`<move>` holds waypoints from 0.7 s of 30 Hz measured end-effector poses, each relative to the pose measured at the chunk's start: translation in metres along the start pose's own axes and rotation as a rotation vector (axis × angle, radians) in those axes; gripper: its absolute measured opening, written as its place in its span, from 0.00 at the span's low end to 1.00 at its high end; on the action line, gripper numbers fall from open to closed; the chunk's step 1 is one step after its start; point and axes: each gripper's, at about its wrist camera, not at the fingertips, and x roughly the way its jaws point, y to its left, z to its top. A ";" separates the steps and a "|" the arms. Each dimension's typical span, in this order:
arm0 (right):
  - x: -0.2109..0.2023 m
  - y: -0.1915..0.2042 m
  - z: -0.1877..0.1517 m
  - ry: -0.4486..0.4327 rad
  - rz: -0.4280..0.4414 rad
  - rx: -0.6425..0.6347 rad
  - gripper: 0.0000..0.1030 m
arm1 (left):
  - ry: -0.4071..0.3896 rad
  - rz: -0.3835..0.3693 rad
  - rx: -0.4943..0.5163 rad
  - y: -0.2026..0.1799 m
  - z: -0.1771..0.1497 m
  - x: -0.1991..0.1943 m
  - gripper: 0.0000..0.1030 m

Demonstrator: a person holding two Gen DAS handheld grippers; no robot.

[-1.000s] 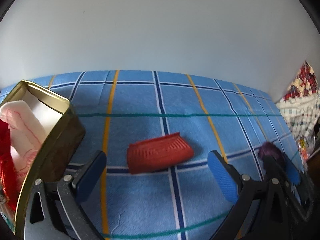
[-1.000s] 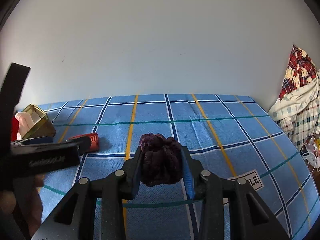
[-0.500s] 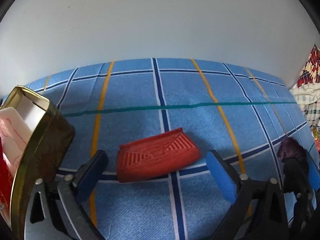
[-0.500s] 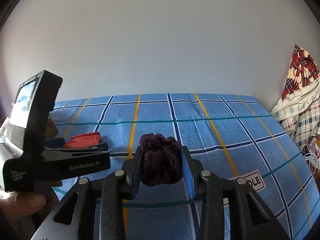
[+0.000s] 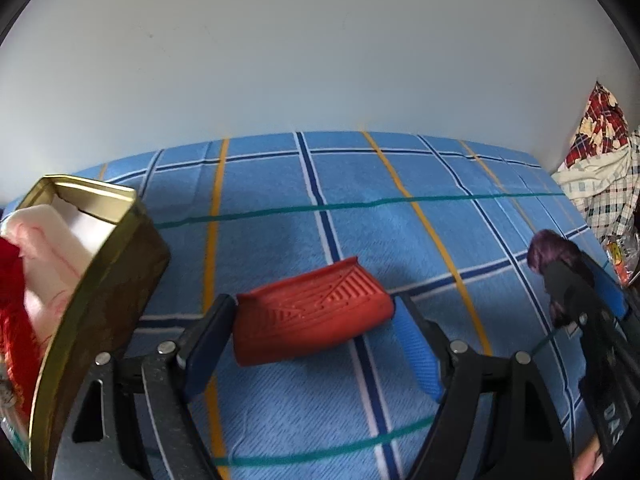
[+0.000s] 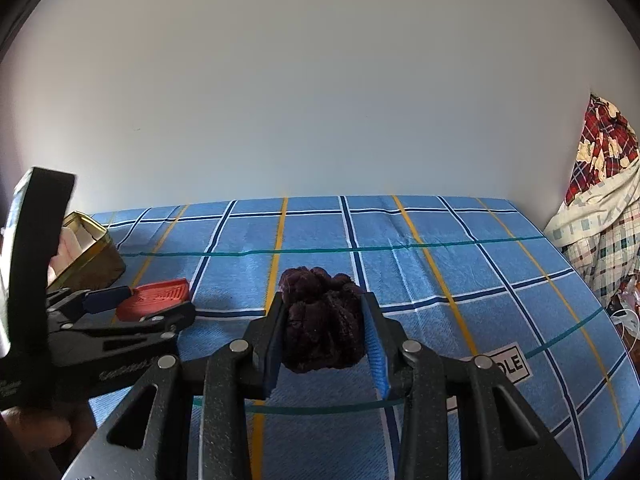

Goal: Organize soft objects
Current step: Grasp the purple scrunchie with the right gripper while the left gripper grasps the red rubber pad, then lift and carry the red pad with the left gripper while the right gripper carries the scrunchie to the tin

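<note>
A red ribbed soft pad point(image 5: 312, 320) lies on the blue checked cloth point(image 5: 360, 220). My left gripper point(image 5: 314, 312) stands around it, jaws closing, one blue pad at each end of it and no squeeze to be seen. The right wrist view shows the same pad point(image 6: 160, 294) between the left gripper's fingers point(image 6: 108, 298). My right gripper point(image 6: 322, 320) is shut on a dark purple fuzzy ball point(image 6: 320, 316), held just above the cloth. That ball point(image 5: 548, 252) also shows at the right of the left wrist view.
An open gold tin point(image 5: 100, 280) stands at the left, holding a white and pink soft item point(image 5: 48, 248) and something red point(image 5: 12, 280). A pale wall runs along the far edge. Checked clothes point(image 6: 600, 220) are piled at the right. A white label point(image 6: 508, 364) lies on the cloth.
The left gripper has come closer to the red pad and its jaws have narrowed from wide apart to flanking the pad's ends. The right gripper and its ball have not moved.
</note>
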 end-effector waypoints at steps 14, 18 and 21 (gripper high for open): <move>-0.017 0.016 -0.005 -0.063 0.032 -0.039 0.37 | -0.096 0.008 -0.022 0.020 -0.020 -0.036 0.78; -0.022 0.021 -0.007 -0.078 0.040 -0.052 0.37 | -0.114 0.017 -0.015 0.022 -0.025 -0.042 0.78; -0.025 0.024 -0.008 -0.088 0.043 -0.059 0.37 | -0.122 0.017 -0.011 0.023 -0.030 -0.047 0.78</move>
